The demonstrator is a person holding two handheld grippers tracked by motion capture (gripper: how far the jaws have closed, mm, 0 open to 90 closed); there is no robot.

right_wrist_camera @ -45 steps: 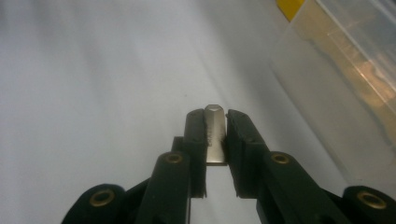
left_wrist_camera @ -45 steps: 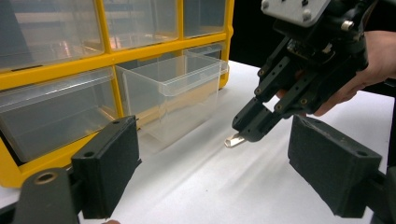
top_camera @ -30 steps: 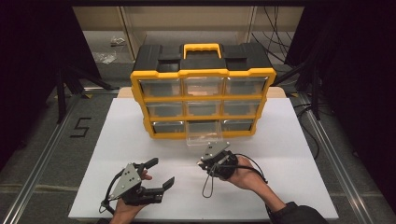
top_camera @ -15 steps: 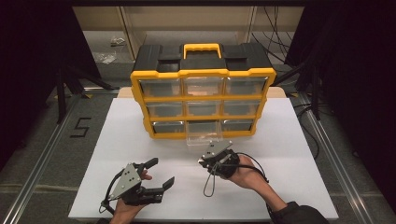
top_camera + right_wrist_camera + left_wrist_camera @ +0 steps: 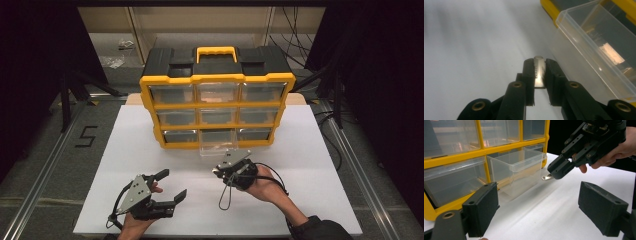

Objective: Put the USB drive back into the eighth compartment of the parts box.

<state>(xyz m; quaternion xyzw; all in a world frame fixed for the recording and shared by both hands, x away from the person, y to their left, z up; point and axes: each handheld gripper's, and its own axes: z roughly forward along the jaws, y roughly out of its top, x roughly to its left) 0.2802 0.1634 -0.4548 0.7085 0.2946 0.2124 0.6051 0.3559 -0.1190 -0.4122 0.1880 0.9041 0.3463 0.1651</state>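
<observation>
Small flat metal piece (image 5: 539, 72) clamped between narrowed jaws of right gripper (image 5: 539, 75), held just beside pulled-out clear drawer (image 5: 517, 171) of yellow organiser (image 5: 217, 107), left gripper (image 5: 171, 187) kept wide open and empty above white table (image 5: 320, 150).

Yellow organiser (image 5: 217, 107) stands at 12 o'clock on the white table (image 5: 310, 170); its bottom-middle clear drawer (image 5: 216, 148) is pulled out. Right gripper (image 5: 223, 170), at 6 o'clock of that drawer and near it, jaws close together. Left gripper (image 5: 170, 186) at 7 o'clock, jaws spread wide, nothing between them.
</observation>
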